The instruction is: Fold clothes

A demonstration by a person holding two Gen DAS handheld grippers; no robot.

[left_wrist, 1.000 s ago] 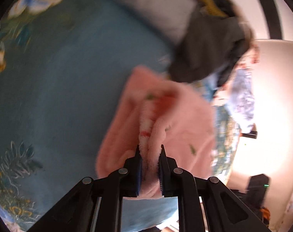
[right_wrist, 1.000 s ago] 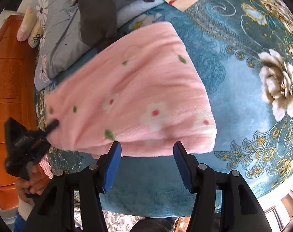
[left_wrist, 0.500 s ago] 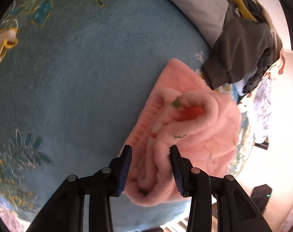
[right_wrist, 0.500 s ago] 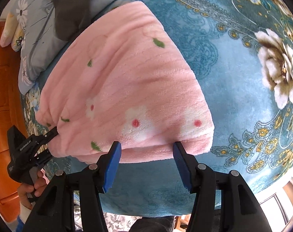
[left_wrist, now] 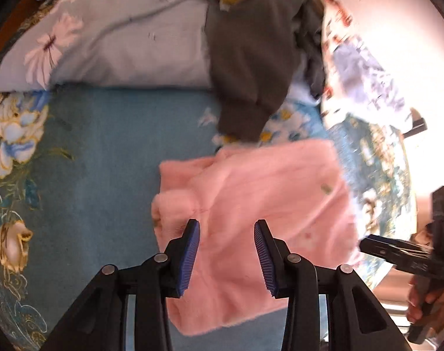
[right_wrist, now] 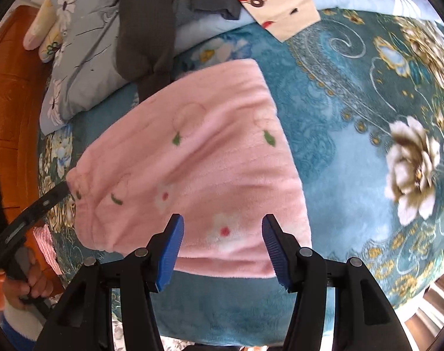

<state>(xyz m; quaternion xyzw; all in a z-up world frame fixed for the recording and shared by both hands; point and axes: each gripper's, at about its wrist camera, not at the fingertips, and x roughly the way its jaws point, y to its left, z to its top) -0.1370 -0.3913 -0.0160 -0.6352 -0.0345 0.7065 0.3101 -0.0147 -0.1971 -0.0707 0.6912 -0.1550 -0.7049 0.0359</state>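
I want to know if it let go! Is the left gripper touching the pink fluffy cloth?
Apart. The left wrist view shows the left gripper open above the pink cloth, its pads clear of the fabric.

L gripper (left_wrist: 225,251) is pointing steeply down, jaws standing apart w/ blue ribbed pads (left_wrist: 189,253) facing each other, nothing pinched btwn them. R gripper (right_wrist: 222,248) is also angling steeply down, jaws spread wider, pads (right_wrist: 170,251) not pressing on anything. In the L wrist view the R hand (left_wrist: 426,301) is wrapping its fingers round the R gripper's black handle at the right edge. In the R wrist view the L hand (right_wrist: 32,278) is gripping the L gripper's handle low at the left edge, light sleeve cuff showing below it.
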